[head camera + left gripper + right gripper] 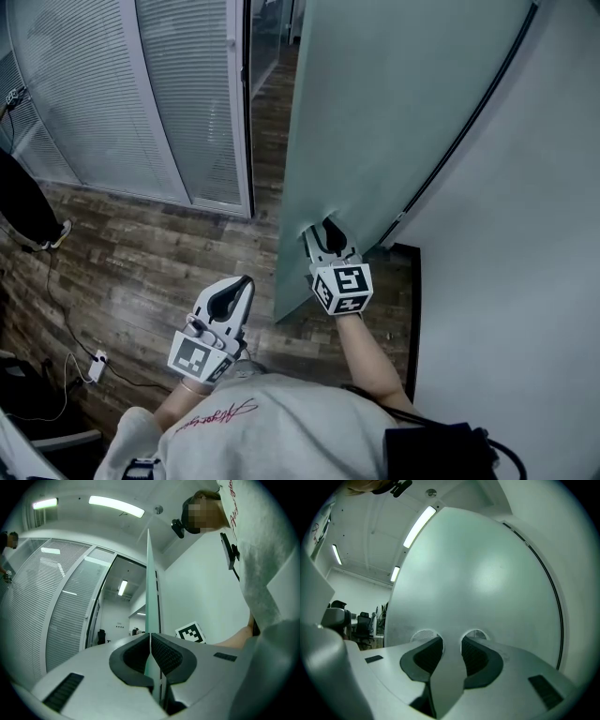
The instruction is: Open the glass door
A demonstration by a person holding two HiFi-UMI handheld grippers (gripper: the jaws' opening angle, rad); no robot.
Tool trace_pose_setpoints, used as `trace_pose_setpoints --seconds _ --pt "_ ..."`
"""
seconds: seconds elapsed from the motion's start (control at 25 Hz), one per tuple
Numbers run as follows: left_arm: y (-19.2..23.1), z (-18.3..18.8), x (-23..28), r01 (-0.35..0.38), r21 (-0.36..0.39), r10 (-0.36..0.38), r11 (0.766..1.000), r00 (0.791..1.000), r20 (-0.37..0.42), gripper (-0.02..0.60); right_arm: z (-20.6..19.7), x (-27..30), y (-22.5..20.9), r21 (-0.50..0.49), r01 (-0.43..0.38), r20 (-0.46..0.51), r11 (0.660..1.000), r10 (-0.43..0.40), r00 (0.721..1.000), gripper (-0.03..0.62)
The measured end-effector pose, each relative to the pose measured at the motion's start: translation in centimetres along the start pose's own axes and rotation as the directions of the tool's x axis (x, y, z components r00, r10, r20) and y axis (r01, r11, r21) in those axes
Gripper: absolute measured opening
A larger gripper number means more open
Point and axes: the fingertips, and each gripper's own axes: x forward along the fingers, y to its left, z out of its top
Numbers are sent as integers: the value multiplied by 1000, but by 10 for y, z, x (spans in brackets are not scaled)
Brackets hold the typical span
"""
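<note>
Pushing is the step in hand. The right gripper (323,229) has its jaws spread with nothing between them, and their tips sit against the frosted face of the glass door (394,112). The door stands partly swung open, directly ahead of those jaws. The left gripper (246,280) hangs apart from the door, its jaws clenched together on nothing, with the door's edge well ahead of them. Next, I judge, the right jaws should press forward along the door's arc, set squarely so they don't skid on the smooth glass.
</note>
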Motion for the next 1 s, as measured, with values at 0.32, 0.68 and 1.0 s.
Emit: trace_pose_setpoints --seconds 0.32,0.68,1.0 --pt "-47 8 -2 -24 22 24 999 1000 18 25 1 -42 -3 1 -55 -13 998 55 998 130" --pt "-107 3 5 -74 56 73 996 997 31 25 -7 -92 -20 13 -125 -23 992 125 992 131" --pt "-122 16 3 -71 72 69 995 997 24 25 3 -114 -21 8 -125 -29 992 125 992 131"
